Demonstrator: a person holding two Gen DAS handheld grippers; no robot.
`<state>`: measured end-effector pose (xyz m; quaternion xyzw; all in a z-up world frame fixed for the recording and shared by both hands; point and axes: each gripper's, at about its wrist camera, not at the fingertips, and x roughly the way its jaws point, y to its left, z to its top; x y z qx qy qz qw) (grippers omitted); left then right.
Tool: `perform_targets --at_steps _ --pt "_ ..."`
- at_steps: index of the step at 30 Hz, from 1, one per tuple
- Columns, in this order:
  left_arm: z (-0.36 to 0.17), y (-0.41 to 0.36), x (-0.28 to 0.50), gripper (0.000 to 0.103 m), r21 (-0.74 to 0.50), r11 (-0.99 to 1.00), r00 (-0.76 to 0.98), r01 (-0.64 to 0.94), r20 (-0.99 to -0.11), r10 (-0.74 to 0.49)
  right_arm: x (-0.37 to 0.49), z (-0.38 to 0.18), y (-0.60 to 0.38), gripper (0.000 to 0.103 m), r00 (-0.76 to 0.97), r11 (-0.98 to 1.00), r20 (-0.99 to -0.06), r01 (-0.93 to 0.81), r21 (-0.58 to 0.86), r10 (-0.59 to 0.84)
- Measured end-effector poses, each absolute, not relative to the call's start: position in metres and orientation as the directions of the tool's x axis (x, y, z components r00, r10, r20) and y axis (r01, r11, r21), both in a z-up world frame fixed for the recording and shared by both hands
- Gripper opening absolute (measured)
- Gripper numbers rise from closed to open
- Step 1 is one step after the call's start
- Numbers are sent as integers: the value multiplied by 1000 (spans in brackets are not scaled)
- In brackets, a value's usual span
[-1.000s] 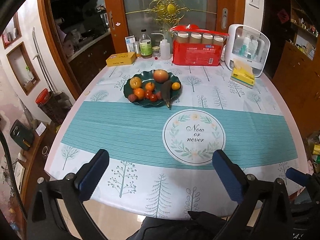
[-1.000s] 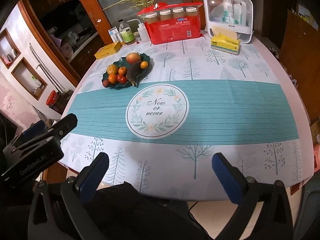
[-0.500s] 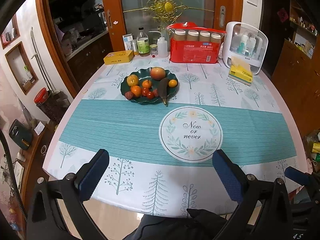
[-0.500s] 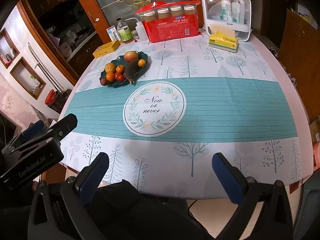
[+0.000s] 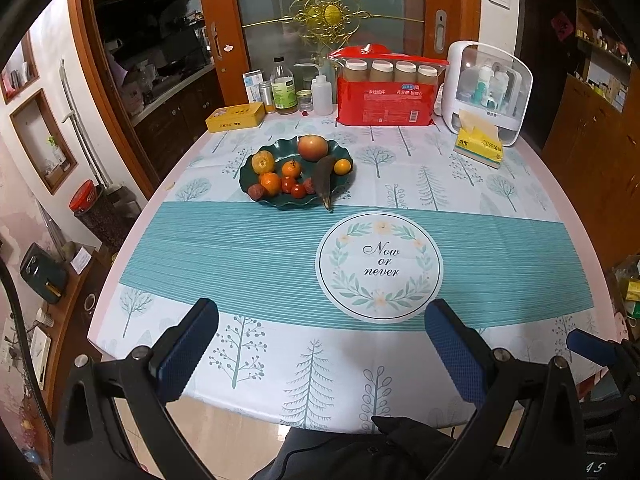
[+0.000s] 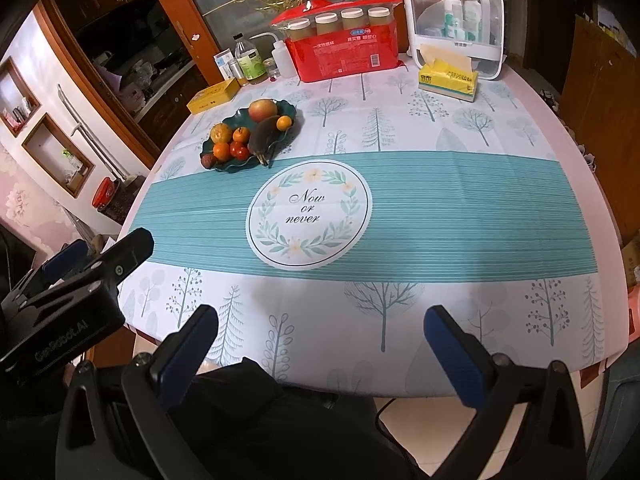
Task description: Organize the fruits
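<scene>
Soft, even light is falling from overhead on the worktop (image 5: 256, 248), leaving its cloth bright and almost free of glare, while the room behind its far edge is sinking into dim brown and near-black. Only faint shadows are showing, one lying under the green fruit plate (image 5: 256, 196) and others spreading on the cloth near the worktop's near edge. Both fisheye views are bending the worktop's edges into curves, black vignetting is filling the frame corners, and the middle is staying sharp.
</scene>
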<state>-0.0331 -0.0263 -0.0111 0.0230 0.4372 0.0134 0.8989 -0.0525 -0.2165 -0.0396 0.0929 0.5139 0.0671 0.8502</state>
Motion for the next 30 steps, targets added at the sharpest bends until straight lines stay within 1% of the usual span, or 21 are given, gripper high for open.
perform_targets --at_steps 30 --pt "-10 -31 -26 102 66 998 605 -15 -794 62 -38 -42 -224 103 444 972 -867 -46 230 226"
